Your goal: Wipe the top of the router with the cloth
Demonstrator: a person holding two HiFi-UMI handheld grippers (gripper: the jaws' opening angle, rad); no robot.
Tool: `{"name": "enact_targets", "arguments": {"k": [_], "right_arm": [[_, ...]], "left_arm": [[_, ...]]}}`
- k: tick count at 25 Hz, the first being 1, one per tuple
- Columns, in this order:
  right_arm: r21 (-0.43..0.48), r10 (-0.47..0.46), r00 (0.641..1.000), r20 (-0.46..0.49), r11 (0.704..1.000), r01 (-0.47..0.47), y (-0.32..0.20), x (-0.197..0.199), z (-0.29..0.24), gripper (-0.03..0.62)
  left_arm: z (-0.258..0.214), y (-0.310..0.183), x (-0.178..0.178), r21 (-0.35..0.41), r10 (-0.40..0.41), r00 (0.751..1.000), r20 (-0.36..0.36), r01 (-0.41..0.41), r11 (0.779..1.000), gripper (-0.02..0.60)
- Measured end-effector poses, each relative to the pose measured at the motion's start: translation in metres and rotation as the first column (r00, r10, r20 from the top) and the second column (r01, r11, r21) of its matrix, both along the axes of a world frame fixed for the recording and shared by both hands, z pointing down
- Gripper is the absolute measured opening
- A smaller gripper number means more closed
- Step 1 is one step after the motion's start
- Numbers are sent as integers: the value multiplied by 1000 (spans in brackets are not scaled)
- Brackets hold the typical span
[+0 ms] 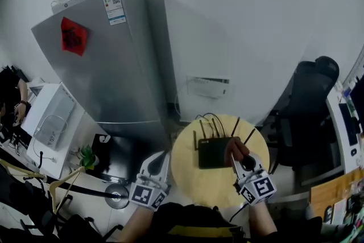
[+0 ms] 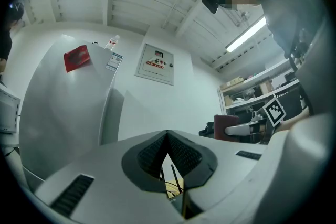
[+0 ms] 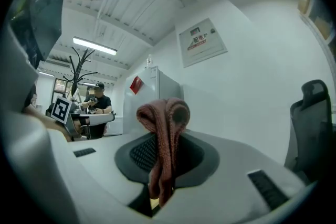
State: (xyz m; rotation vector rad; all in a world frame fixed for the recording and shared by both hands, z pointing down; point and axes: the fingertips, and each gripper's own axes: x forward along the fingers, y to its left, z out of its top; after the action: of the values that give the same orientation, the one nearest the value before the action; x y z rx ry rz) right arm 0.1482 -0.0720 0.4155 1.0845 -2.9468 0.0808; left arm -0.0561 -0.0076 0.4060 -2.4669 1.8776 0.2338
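Two tools: both are at the near side of the round yellow surface [image 1: 196, 182], each with a marker cube at its rear, one in each of the person's hands
Left tool [image 2: 168, 136]: its jaws are closed tip to tip with nothing between them; in the head view it sits at the surface's left edge, well apart from the router
Right tool [image 3: 167, 136]: its jaws are clamped on the cloth, which bunches above the tips and hangs down between them
Cloth [image 1: 235, 148]: reddish and knitted; in the head view it sits over the router's right near corner, and whether it touches the top cannot be told
Router [image 1: 213, 152]: black and flat, lying a little back of the middle of the surface, with its thin antennas [image 1: 235, 127] standing along the far and right sides
Left gripper view: two antennas show through the gap below the closed tips
Fridge [image 1: 114, 65]: grey, standing behind and to the left of the surface, with a red paper [image 1: 74, 35] on its door
Chair [image 1: 310, 99]: dark, to the right of the surface against the white wall
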Motion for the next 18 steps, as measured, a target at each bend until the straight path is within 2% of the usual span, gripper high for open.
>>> {"name": "enact_targets", "arguments": {"k": [5,10,14,17,18], "right_arm": [[-76,-87,993,-74,994,81,-14,-21,32,63],[-100,-162,970,-183,984,146,-25,-56,64,63],[-106,-193,939,-285,980,170,-30,-79,88,64],[-130,-218,919,-327,974,185,-37,-97,105,64],[-137,-233,904,-359,971,196,-39,-103,114,64]], "left_arm": [[15,-20,3,-55,18,1000,0,-18,998,2],[23,-38,-11,-69,28,1000,-3,-28,997,2],[34,-51,-27,-83,17,1000,14,-16,996,2],[36,-60,-34,-85,25,999,26,-23,996,2],[37,-62,-37,-84,26,999,27,-24,996,2]]}}
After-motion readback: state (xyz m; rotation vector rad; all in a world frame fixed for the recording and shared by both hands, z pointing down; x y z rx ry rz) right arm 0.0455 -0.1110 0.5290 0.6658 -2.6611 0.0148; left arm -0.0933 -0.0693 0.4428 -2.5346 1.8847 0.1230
